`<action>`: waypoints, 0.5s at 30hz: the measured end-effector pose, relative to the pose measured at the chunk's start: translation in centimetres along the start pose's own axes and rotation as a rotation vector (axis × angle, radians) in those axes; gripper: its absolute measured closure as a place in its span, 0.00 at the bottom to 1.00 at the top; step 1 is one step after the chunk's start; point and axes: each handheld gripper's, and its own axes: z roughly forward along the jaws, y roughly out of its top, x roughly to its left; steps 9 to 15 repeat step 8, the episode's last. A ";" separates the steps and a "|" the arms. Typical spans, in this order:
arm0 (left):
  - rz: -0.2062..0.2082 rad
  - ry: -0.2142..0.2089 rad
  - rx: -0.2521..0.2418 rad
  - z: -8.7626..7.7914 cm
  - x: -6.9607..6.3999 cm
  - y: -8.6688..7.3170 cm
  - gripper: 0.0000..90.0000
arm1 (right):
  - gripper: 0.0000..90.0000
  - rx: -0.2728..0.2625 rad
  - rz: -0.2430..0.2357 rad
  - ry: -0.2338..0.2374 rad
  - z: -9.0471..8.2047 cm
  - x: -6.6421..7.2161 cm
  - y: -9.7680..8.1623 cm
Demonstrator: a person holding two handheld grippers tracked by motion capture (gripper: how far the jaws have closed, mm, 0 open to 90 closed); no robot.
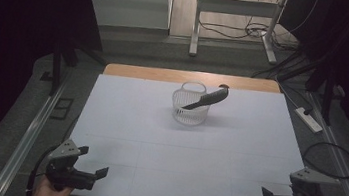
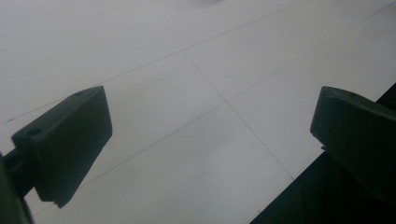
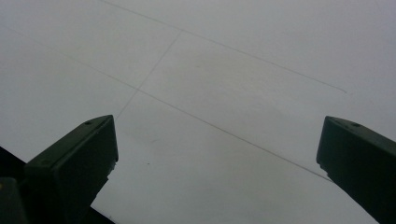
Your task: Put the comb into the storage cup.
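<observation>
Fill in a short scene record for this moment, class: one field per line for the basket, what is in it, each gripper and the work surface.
basket: small white basket with a handle, upright near the table's far middle
contents: dark comb, leaning, one end sticking out over the rim to the right
left gripper: open, empty, at the near left corner
right gripper: open, empty, at the near right corner
surface: white table with thin seam lines

High view looks forward and down over the table (image 1: 124, 122); both gripper views hover close above its near edge.
</observation>
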 end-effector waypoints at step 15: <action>0.001 0.005 0.004 0.0 0.0 0.1 0.00 | 0.00 0.036 -0.006 -0.006 0.3 0.1 0.0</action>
